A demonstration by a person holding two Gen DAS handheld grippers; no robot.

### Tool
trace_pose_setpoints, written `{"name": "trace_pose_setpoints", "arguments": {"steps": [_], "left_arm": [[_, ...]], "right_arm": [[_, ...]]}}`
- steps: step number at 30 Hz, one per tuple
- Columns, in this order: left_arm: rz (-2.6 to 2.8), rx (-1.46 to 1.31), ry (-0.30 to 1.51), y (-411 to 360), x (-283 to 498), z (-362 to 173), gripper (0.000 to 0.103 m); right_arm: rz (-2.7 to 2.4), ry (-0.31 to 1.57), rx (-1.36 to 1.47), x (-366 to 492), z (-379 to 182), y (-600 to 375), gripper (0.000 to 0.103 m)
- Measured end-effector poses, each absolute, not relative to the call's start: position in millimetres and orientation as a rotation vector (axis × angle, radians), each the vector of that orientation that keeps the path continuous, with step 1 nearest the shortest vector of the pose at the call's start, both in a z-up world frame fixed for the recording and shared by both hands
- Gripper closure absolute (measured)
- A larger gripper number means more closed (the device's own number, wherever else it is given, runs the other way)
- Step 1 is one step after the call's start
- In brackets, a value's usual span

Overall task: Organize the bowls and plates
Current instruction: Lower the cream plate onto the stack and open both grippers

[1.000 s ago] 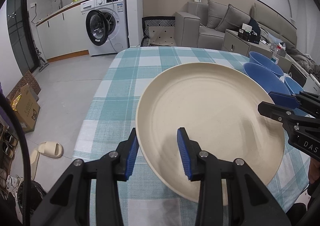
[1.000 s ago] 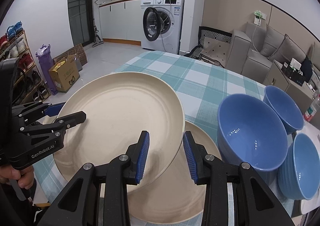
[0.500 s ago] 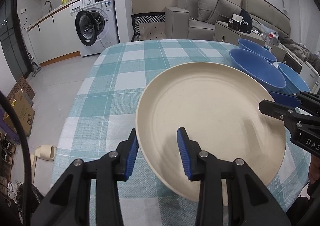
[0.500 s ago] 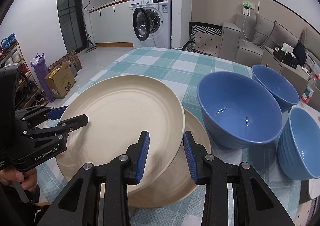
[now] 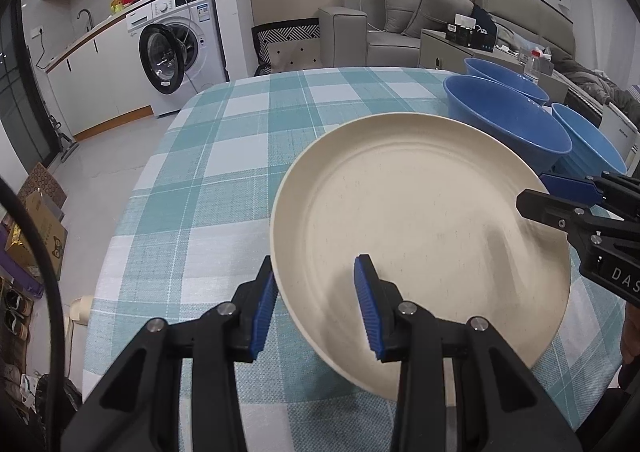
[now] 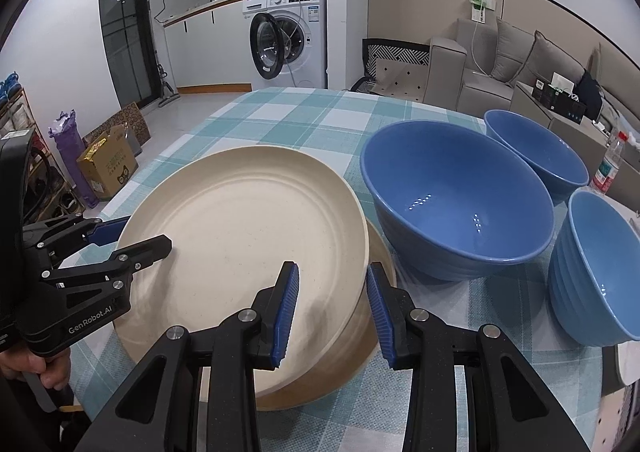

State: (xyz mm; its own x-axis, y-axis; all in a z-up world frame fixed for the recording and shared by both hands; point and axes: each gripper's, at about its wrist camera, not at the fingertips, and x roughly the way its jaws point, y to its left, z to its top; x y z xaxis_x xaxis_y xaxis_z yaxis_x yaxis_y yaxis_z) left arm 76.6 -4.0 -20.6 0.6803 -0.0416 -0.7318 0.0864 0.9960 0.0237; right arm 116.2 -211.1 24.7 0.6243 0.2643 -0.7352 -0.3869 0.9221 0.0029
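Carried rightward and lower over the last second, toward the blue bowls and onto the second plate. Cream upper plate (image 6: 240,236) now tilted, its right edge resting on or just above the lower plate (image 6: 378,292) (contact hidden by the rim), the left side raised off the checked tablecloth (image 5: 224,156). Left gripper (image 5: 316,308) straddling the near-left rim, one pad below and one above, jaws about half open and not visibly pinching. Right gripper (image 6: 332,308) likewise spread across the right rim, gap plain on both sides. Large blue bowl (image 6: 456,204) just beside the plates, two smaller bowls beyond. Risk from here: plate sliding off loose pads and clattering down off-centre, or nudging the large bowl.
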Motion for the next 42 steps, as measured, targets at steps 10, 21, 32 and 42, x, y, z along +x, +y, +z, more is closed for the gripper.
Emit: {"name": "trace_pose_setpoints", "arguments": {"steps": [10, 21, 32, 42], "left_arm": [[-0.079, 0.076, 0.823, -11, 81, -24, 0.066], [-0.071, 0.086, 0.842, -21, 84, -29, 0.065], [-0.013, 0.131, 0.884, -33, 88, -35, 0.065], [0.0, 0.162, 0.889, -38, 91, -38, 0.063]], "right_arm": [[0.352, 0.821, -0.157, 120, 15, -217, 0.067], [0.314, 0.813, -0.213, 117, 12, -215, 0.067], [0.302, 0.845, -0.215, 118, 2, -218, 0.066], [0.299, 0.855, -0.21, 122, -3, -221, 0.065]]}}
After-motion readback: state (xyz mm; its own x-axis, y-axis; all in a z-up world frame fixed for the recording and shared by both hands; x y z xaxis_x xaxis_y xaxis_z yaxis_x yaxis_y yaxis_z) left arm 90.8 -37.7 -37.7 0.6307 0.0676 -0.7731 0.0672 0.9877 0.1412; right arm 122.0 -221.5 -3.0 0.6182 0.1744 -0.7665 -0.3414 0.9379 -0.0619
